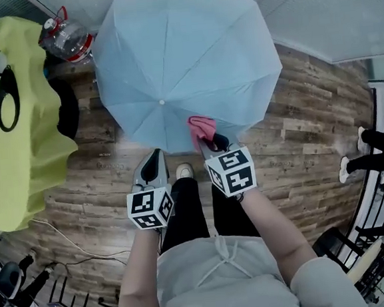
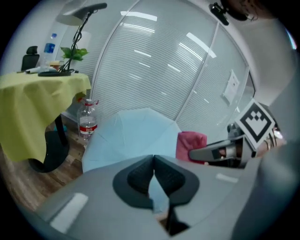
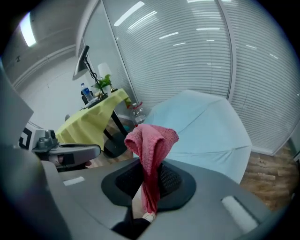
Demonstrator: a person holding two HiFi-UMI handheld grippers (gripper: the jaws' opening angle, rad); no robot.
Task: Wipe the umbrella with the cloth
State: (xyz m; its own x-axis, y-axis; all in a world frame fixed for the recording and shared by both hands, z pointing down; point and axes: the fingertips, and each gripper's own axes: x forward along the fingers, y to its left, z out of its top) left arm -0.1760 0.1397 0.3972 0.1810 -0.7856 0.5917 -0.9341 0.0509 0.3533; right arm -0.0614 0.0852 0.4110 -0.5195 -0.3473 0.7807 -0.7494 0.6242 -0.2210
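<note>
An open pale blue umbrella (image 1: 183, 56) rests on the wooden floor, canopy up; it also fills the middle of the left gripper view (image 2: 131, 136) and the right gripper view (image 3: 206, 126). My right gripper (image 1: 209, 140) is shut on a pink cloth (image 1: 202, 127), held at the umbrella's near edge. The cloth (image 3: 151, 150) stands up between the dark pads (image 3: 169, 180). My left gripper (image 1: 154, 161) hovers just short of the umbrella's near rim, shut with nothing between its pads (image 2: 139, 176). From the left gripper I see the cloth (image 2: 190, 143) too.
A table under a yellow-green cloth (image 1: 8, 119) stands at the left, with a plant and a black cable on it. A plastic water bottle (image 1: 67, 39) stands beside the umbrella. Blinds line the wall behind. A railing and another person's legs (image 1: 372, 150) are at the right.
</note>
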